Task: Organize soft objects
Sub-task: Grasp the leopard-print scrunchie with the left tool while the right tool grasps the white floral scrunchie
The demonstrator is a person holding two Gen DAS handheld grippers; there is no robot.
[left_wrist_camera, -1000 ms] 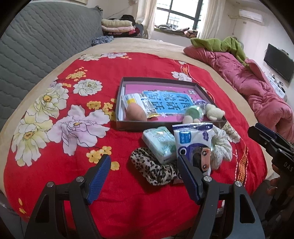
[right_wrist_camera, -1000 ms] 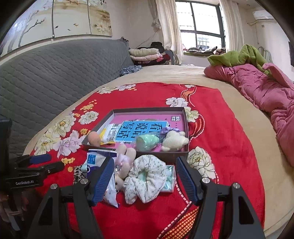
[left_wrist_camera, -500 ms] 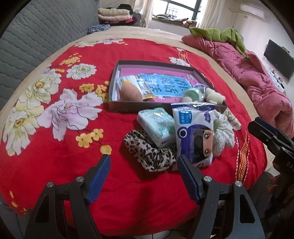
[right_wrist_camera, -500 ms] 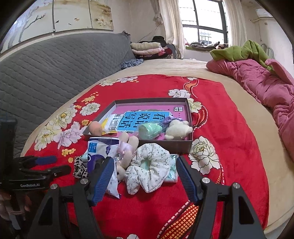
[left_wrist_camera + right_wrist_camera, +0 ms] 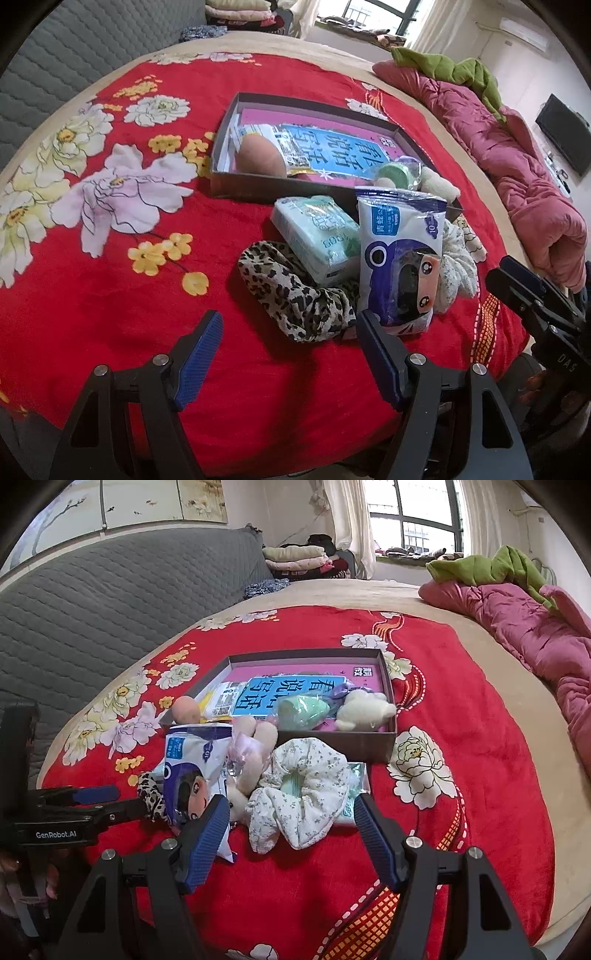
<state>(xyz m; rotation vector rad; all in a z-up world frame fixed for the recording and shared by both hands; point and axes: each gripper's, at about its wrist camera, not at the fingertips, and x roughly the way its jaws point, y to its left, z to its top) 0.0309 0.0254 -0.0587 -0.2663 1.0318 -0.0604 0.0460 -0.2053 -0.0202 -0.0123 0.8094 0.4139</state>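
Note:
A dark cardboard box [image 5: 258, 186] [image 5: 386, 686] lies on the red flowered blanket, holding a beige sponge [image 5: 260, 157], a green sponge [image 5: 303, 710] and a cream plush [image 5: 364, 710]. In front of it lie a leopard scrunchie [image 5: 295, 295], a mint tissue pack [image 5: 319, 232], a blue-white wipes pack [image 5: 400, 258] [image 5: 192, 764], a white floral scrunchie [image 5: 299, 797] and a small plush bunny [image 5: 251, 760]. My left gripper [image 5: 288, 339] hovers open just short of the leopard scrunchie. My right gripper [image 5: 290, 816] is open, its fingers either side of the white scrunchie's near edge, nothing held.
A pink quilt [image 5: 535, 635] with a green cloth [image 5: 491, 566] lies along the bed's right side. A grey quilted headboard [image 5: 110, 590] rises at the left. Folded clothes [image 5: 295, 557] are stacked near the window. Bare red blanket [image 5: 92, 295] spreads left of the items.
Both grippers have sunk and tipped down toward the pile, so the items loom larger and nearer. Both have stayed open, and no object has moved.

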